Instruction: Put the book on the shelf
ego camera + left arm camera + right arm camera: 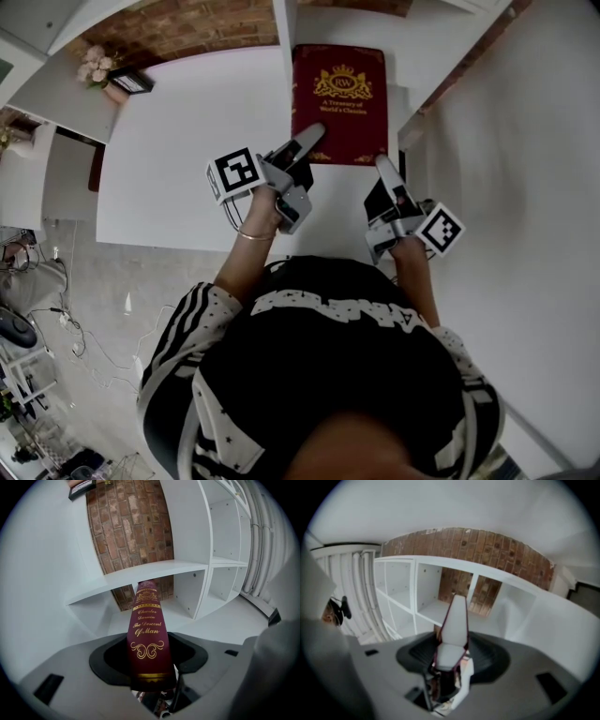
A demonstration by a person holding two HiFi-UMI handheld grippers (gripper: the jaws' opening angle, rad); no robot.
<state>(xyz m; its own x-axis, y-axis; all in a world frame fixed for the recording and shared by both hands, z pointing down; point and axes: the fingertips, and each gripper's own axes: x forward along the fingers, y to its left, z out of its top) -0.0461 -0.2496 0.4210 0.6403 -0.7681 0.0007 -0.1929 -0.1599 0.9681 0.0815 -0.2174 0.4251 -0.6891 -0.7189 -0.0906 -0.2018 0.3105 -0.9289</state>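
Note:
A dark red book (pixel 339 103) with a gold crest on its cover lies flat over the white top (pixel 187 141), close to the shelf unit. My left gripper (pixel 309 150) is shut on its near left corner; in the left gripper view the gold-lettered spine (pixel 147 639) runs out from between the jaws. My right gripper (pixel 384 173) holds the near right corner, and the white page edge (pixel 453 625) sits between its jaws in the right gripper view. Beyond the book stands the white shelf (pixel 187 566) with open compartments (pixel 433 592).
A brick wall (pixel 187 28) shows behind the shelf unit. A small framed picture (pixel 131 82) and a pot of pale flowers (pixel 94 64) stand at the far left of the white top. A white wall (pixel 525 187) runs along the right. Cables lie on the floor at lower left.

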